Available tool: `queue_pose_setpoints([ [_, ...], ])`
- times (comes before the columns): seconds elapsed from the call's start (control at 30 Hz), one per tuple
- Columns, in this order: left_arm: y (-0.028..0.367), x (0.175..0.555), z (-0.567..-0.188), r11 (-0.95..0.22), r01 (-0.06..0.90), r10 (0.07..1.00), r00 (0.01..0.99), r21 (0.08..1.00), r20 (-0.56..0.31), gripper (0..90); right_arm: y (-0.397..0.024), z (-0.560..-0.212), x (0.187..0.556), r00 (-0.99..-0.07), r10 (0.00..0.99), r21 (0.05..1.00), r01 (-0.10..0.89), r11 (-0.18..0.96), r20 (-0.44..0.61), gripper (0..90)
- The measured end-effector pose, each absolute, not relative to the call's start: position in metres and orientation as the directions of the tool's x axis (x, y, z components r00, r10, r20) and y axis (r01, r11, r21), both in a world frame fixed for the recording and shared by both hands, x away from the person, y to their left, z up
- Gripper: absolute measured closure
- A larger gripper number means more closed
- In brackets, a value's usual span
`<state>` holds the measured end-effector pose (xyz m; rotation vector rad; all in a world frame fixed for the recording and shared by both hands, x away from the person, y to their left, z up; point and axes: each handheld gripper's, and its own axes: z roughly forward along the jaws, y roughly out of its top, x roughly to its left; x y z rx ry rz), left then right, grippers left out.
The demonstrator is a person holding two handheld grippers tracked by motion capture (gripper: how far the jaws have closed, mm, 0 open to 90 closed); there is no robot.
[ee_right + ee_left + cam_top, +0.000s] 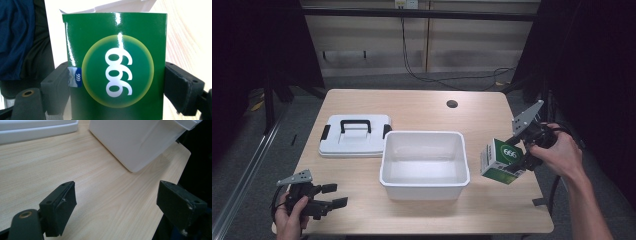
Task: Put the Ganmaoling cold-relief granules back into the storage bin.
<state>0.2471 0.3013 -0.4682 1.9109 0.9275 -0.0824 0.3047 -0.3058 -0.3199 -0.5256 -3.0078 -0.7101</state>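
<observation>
**Two claws, one carton, one tub, one lid**

Right claw, held in the person's right hand, is clamped on one green carton: a glossy rectangular box with white sides and a round yellow-rimmed emblem bearing white numerals, seen upside-down in the right gripper view. Its two black jaws press flat against opposite faces of the carton, which is tilted above the worktop with its white top flaps partly open. Just beyond the carton, away from this claw, stands one white plastic tub, rectangular with rounded corners and a smooth rim. Left claw, in the left hand, has its two matte black jaws spread wide with nothing between them, low over pale wood-grain laminate. Ahead of it lie the tub's wall and one flat white lid with one black handle and two black side latches.
</observation>
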Motion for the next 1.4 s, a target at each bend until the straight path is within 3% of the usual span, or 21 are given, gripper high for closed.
queue_pose_setpoints([
  [0.37, 0.303, 0.246, -0.466, -0.236, 0.619, 0.559, 0.717, 0.749, -0.417, 16.0, -0.305, -0.307, 0.308, -0.929, 0.367, 0.472, 0.341, 0.813, 0.041, 16.5],
  [1.17, 0.302, 0.246, -0.467, -0.236, 0.622, 0.555, 0.717, 0.747, -0.421, 16.0, -0.275, -0.269, 0.315, -0.942, 0.329, 0.524, 0.248, 0.815, -0.066, 16.5],
  [1.4, 0.303, 0.246, -0.467, -0.233, 0.622, 0.556, 0.716, 0.748, -0.422, 16.0, -0.258, -0.266, 0.321, -0.952, 0.304, 0.485, 0.247, 0.839, -0.042, 16.6],
])
